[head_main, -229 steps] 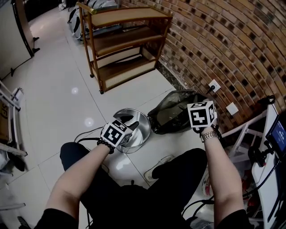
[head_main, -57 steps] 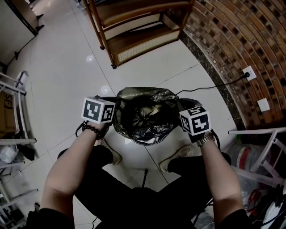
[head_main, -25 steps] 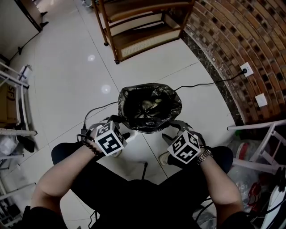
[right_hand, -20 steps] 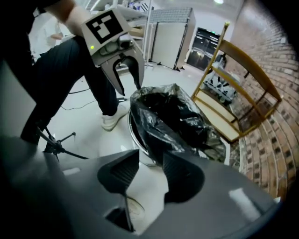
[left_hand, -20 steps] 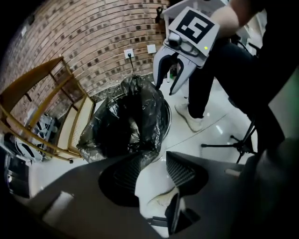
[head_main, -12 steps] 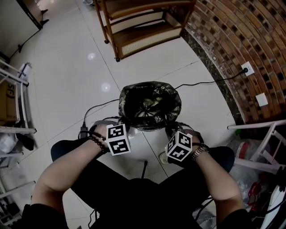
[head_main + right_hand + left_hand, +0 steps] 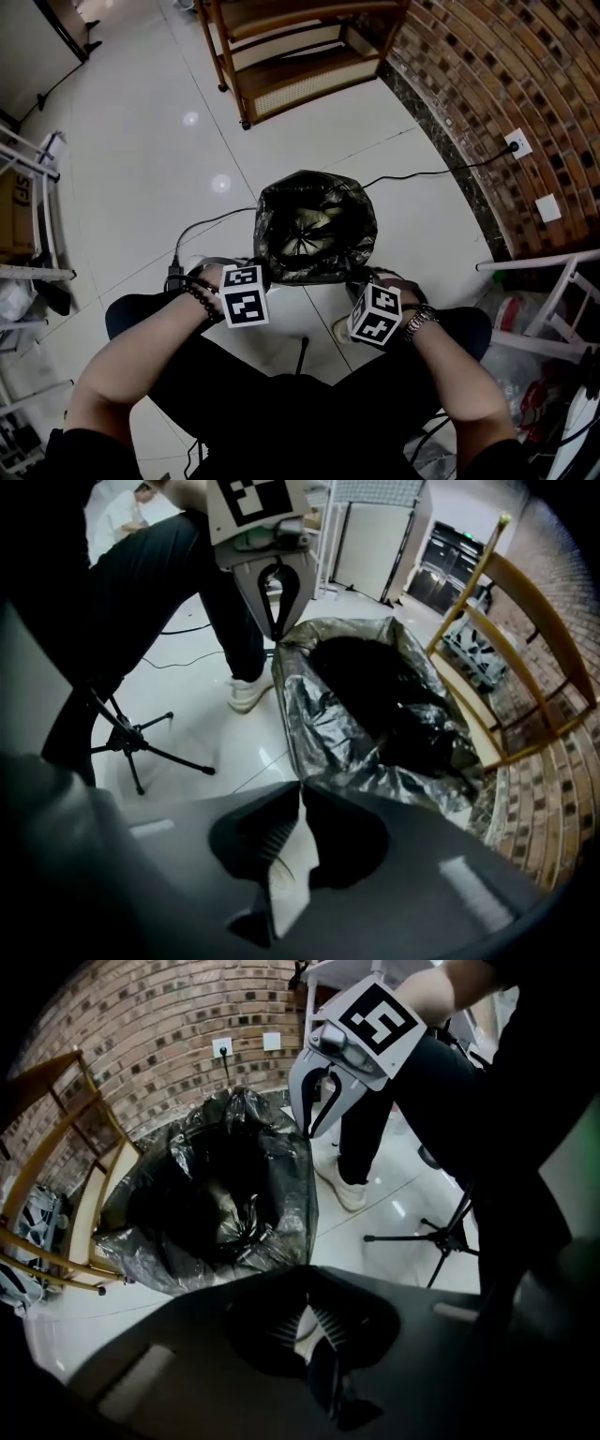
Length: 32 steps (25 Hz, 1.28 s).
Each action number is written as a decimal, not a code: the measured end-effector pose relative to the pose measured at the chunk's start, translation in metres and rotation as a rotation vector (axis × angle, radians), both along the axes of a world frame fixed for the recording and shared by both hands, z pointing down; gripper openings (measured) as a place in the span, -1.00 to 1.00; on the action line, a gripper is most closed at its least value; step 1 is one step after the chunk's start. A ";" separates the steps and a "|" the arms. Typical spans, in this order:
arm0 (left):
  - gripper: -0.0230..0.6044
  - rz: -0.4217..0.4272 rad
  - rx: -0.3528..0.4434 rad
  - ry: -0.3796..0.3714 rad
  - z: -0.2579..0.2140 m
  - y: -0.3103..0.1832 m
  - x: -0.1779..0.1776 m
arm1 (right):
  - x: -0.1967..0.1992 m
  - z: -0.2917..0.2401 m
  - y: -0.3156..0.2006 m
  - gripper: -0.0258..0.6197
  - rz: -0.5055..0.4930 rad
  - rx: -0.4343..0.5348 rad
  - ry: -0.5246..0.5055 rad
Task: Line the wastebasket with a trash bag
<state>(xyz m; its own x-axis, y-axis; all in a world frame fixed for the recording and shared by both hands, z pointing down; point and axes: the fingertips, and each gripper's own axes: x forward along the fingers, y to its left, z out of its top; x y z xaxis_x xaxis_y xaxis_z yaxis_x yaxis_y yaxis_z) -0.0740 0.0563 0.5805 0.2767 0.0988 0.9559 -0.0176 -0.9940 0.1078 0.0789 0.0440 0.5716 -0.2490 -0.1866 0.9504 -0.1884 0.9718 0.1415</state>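
Though clamped at near hem by left gripper [image 7: 307, 1277] and right gripper [image 7: 300, 794], both shut: trash bag [image 7: 316, 220], over hidden wastebasket on floor [image 7: 141, 141], judged light, limp, slippery, tear-prone; hem best hold.

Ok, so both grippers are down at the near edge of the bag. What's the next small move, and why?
Probably draw the near hem outward and down over the rim of the wastebasket, which is hidden under the film. The left gripper and right gripper both look shut on the near edge of the trash bag, whose film sits loose and crumpled round the mouth, not drawn tight.
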 end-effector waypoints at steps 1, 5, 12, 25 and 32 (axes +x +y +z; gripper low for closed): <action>-0.92 0.004 -0.012 -0.010 0.003 0.002 -0.001 | -0.001 0.003 0.002 -0.79 -0.002 -0.013 0.004; -0.45 -0.032 -0.075 -0.017 0.006 0.003 -0.003 | -0.001 0.011 0.009 -0.48 0.006 -0.067 0.004; -0.25 -0.247 -0.184 0.144 -0.058 -0.023 -0.003 | -0.003 -0.045 0.004 -0.43 0.083 -0.160 -0.139; -0.33 -0.837 0.075 0.292 -0.066 -0.175 -0.025 | 0.041 -0.061 -0.150 -0.43 0.703 0.071 -0.326; -0.12 -0.888 -0.011 0.238 -0.025 -0.174 -0.013 | 0.043 -0.021 -0.163 -0.33 0.806 -0.009 -0.325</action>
